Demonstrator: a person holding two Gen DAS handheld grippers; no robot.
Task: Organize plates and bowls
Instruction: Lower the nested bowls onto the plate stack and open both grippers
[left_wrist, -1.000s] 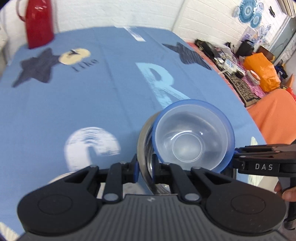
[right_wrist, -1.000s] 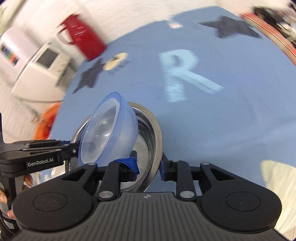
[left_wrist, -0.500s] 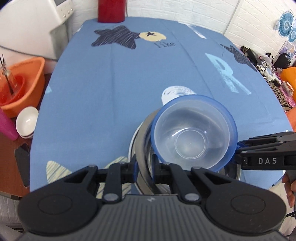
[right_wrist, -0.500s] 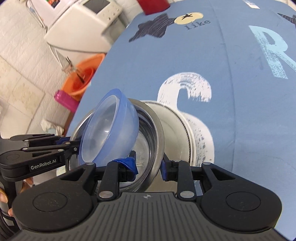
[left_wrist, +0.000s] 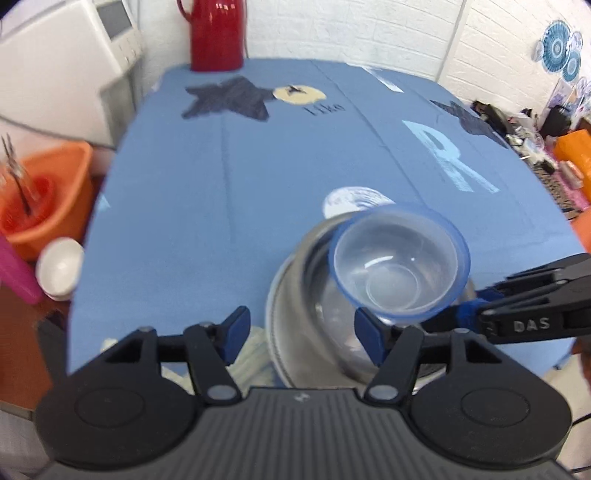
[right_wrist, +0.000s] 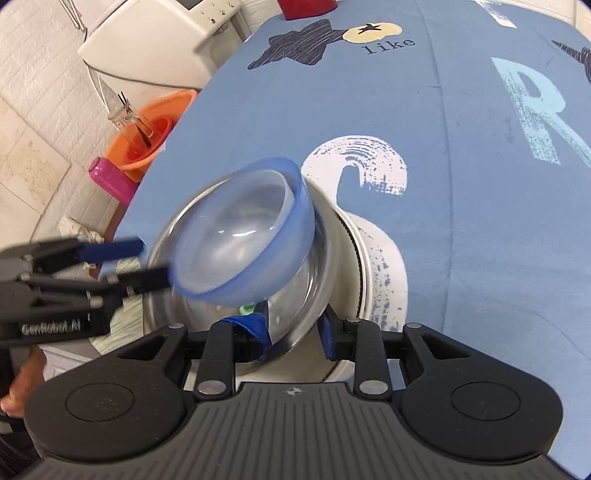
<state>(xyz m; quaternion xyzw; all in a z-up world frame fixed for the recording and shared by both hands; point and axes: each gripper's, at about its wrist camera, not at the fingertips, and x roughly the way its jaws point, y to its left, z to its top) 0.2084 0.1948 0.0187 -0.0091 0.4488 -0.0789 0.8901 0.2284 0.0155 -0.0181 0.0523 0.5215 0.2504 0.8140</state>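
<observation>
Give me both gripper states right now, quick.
Left gripper: open, holding nothing.
Right gripper: closed on the rim of the steel bowl.

left gripper (left_wrist: 300, 332): black linkage arms, blue pads, silver screws, ribbed grey housing, "GenRobot.AI" marking | right gripper (right_wrist: 293, 328): identical black build, blue pads, "DAS" marking | hand (right_wrist: 18, 384): no sleeve visible

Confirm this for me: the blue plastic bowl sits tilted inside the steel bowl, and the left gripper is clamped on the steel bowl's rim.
Not quite. The left gripper is open, its fingers spread and clamped on nothing, as the left wrist view shows. The blue plastic bowl does sit tilted inside the steel bowl.
</observation>
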